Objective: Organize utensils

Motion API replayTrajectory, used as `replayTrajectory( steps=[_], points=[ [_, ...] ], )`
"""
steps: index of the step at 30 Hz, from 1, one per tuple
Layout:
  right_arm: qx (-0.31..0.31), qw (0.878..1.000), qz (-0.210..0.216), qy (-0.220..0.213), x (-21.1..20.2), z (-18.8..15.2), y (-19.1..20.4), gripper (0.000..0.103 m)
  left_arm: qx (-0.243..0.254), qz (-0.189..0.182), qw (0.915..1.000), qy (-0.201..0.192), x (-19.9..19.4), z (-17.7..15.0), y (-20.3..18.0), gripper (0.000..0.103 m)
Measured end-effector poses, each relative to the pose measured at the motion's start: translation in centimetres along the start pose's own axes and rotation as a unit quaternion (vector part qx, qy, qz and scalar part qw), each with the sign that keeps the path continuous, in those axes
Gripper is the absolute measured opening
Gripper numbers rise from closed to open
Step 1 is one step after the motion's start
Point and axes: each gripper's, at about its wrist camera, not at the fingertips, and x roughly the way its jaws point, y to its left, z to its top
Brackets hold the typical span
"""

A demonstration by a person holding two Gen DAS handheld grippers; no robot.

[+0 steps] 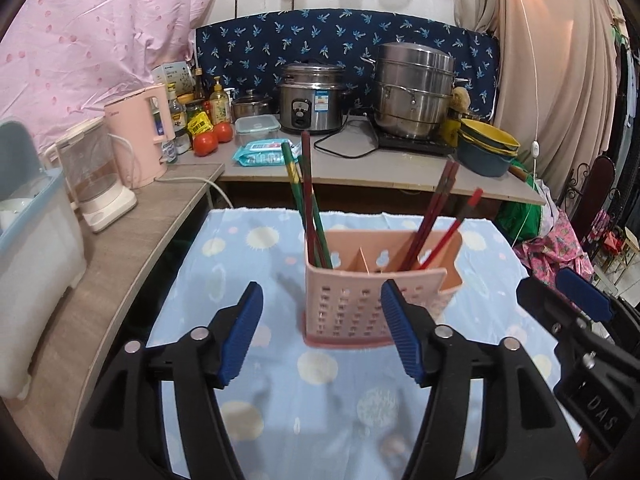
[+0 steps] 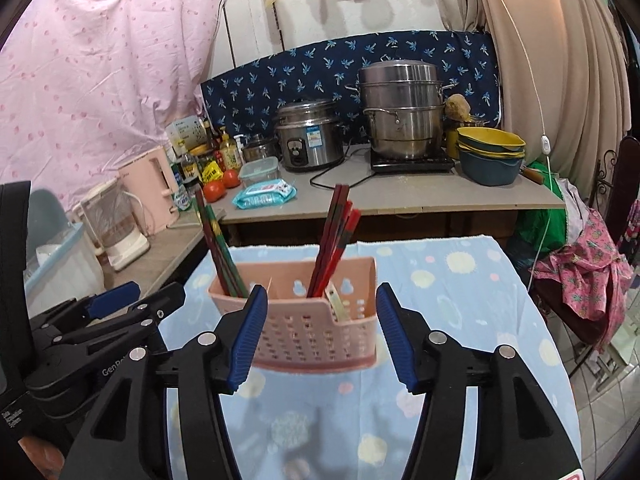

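A pink perforated utensil holder [image 1: 360, 300] stands on the blue patterned cloth [image 1: 248, 248]; it also shows in the right wrist view [image 2: 308, 332]. Green and dark chopsticks [image 1: 306, 200] lean in its left compartment, red chopsticks [image 1: 440, 216] in its right one. In the right wrist view the green ones [image 2: 218, 240] and red ones [image 2: 336, 236] stand the same way. My left gripper [image 1: 322, 334] is open and empty just in front of the holder. My right gripper [image 2: 320, 336] is open and empty, its fingers on either side of the holder's front.
A wooden counter [image 1: 120, 248] on the left carries a pink kettle [image 1: 140, 136] and a clear kettle [image 1: 96, 184]. The back table [image 1: 360, 168] holds a rice cooker [image 1: 312, 98], steamer pot [image 1: 414, 92], stacked bowls [image 1: 486, 148], tomatoes [image 1: 206, 142] and wipes [image 1: 262, 154].
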Motion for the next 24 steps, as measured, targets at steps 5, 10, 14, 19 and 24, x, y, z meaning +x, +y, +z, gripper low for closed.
replayTrajectory(
  steps=[5, 10, 14, 19, 24],
  points=[
    [0.002, 1.000, -0.005, 0.018, -1.0, -1.8, 0.0, 0.060, 0.006, 0.008, 0.9999, 0.002, -0.9, -1.2, -0.3, 0.067],
    [0.001, 1.000, -0.010, 0.027, -1.8, -2.7, 0.1, 0.070, 0.014, 0.026, 0.9996, -0.003, -2.0, -2.2, -0.8, 0.081],
    [0.003, 0.999, -0.012, 0.034, -2.4, -3.3, 0.0, 0.075, 0.017, 0.035, 0.9992, -0.007, -2.8, -2.9, -0.8, 0.086],
    [-0.002, 0.999, -0.026, 0.033, -3.0, -3.8, -0.2, 0.079, 0.016, 0.038, 0.9991, -0.005, -3.3, -3.5, -0.8, 0.090],
    [-0.002, 0.999, -0.035, 0.032, -3.5, -4.2, -0.3, 0.080, 0.013, 0.043, 0.9990, -0.001, -3.5, -3.8, -0.7, 0.093]
  ],
)
